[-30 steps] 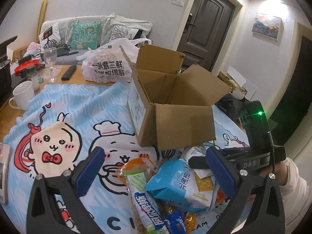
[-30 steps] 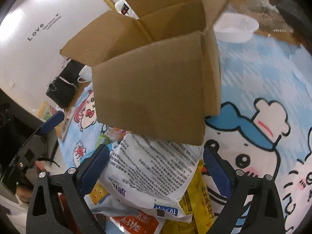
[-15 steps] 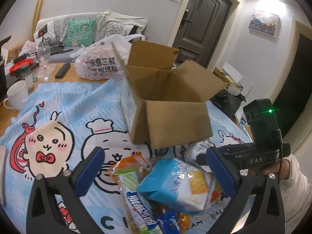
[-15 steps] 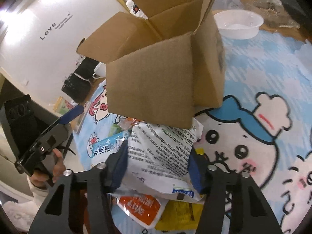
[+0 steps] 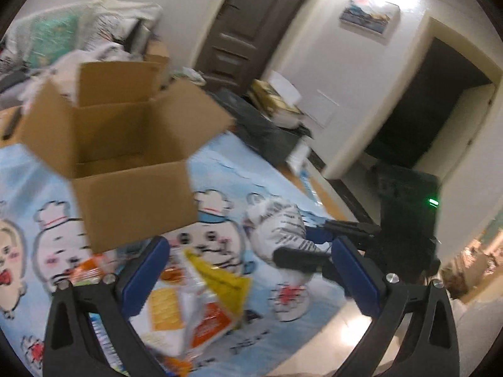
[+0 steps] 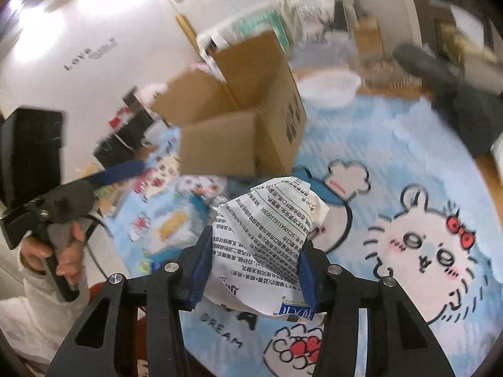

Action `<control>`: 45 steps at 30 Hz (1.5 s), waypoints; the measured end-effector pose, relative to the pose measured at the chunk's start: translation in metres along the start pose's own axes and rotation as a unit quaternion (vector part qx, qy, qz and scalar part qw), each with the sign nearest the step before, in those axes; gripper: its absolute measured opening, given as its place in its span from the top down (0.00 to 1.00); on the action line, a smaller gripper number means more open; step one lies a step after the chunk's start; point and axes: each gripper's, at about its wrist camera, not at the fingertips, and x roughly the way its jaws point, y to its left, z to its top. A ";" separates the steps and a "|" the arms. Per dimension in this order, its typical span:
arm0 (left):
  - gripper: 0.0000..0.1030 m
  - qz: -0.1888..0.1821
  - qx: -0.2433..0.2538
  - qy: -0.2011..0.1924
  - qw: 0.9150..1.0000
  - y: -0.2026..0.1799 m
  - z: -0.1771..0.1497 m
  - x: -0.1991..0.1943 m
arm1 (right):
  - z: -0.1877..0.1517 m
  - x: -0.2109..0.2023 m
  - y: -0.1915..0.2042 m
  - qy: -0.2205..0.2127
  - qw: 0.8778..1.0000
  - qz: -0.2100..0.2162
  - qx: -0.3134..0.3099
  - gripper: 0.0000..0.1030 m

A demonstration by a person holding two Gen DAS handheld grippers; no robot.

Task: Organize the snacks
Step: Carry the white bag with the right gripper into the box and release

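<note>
My right gripper (image 6: 256, 270) is shut on a white snack bag (image 6: 267, 238) with black printed text and holds it above the tablecloth, in front of the open cardboard box (image 6: 248, 125). The same bag (image 5: 279, 229) shows in the left wrist view, pinched by the right gripper to the right of the box (image 5: 125, 163). My left gripper (image 5: 251, 270) is open and empty above a pile of snack packets (image 5: 195, 301), yellow, orange and white, lying in front of the box.
A blue cartoon tablecloth (image 6: 393, 163) covers the table. A white bowl (image 6: 327, 88) stands behind the box. A dark bag (image 5: 251, 125) lies past the table's far edge. More snack packets (image 6: 176, 216) lie left of the held bag.
My right gripper has closed on the white bag and lifted it off the pile, pulling back from the box. My left gripper has swung to the right, still open.
</note>
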 end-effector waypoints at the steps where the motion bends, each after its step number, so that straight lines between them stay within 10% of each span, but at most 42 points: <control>1: 0.03 -0.015 -0.002 0.007 1.000 -0.003 0.005 0.004 | 0.002 -0.010 0.009 -0.019 1.000 0.000 -0.017 0.58; 13: 0.46 -0.013 -0.026 0.003 1.000 0.010 0.054 -0.035 | 0.055 -0.022 0.094 -0.099 0.985 0.036 -0.139 0.58; 27: 0.46 0.058 -0.106 0.050 0.991 0.104 0.138 0.007 | 0.176 0.069 0.071 -0.036 0.994 0.063 -0.081 0.57; 34: 0.46 0.096 -0.133 0.068 0.984 0.126 0.140 0.029 | 0.189 0.122 0.051 0.000 0.998 0.024 -0.060 0.54; 38: 0.28 0.114 -0.122 0.055 0.984 0.123 0.141 0.017 | 0.184 0.135 0.042 0.015 0.997 -0.027 -0.067 0.53; 45: 0.19 0.130 -0.092 0.030 0.987 0.105 0.136 -0.008 | 0.184 0.100 0.046 -0.035 0.996 -0.016 -0.083 0.30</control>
